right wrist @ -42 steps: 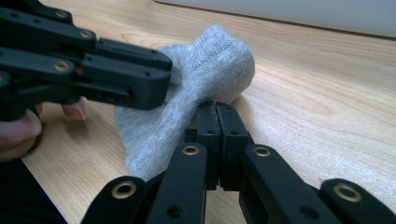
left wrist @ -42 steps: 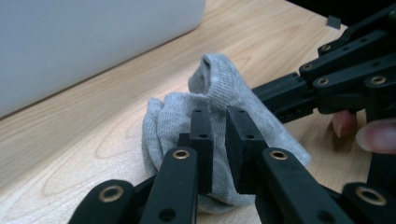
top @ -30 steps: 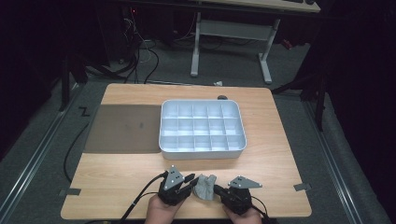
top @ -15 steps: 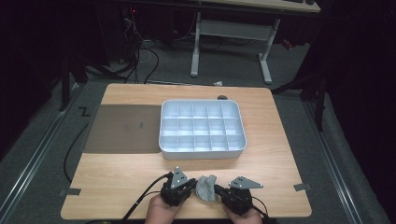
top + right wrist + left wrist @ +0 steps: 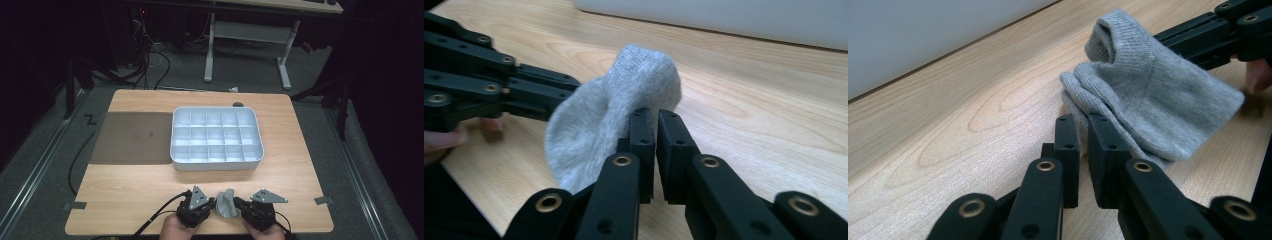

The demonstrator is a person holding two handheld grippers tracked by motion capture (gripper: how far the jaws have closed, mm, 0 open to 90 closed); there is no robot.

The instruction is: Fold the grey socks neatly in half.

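A small grey sock (image 5: 227, 203) sat bunched up at the near edge of the wooden table (image 5: 150, 185), held between the two grippers and standing a little above the tabletop in a loose, rumpled fold. In the left gripper view the sock (image 5: 1148, 95) had its knitted cuff turned upward, and one edge of the fabric ran down into the narrow slot between the black jaws of the left gripper (image 5: 1083, 132); those jaws stood nearly together and had just been opening slightly. The cloth seemed pinched there, though the contact itself was hard to make out. In the right gripper view the sock (image 5: 609, 115) rose as a rounded hump just in front of the right gripper (image 5: 655, 120), whose jaws were also almost together, with fabric apparently caught at the tips, and had likewise just eased open a little.

From the high view, the left gripper (image 5: 196, 205) and right gripper (image 5: 257, 207) flanked the sock closely. Well beyond them, near the table's middle, stood a pale grey compartment tray (image 5: 217, 161), with a dark mat (image 5: 130, 137) just to its left.
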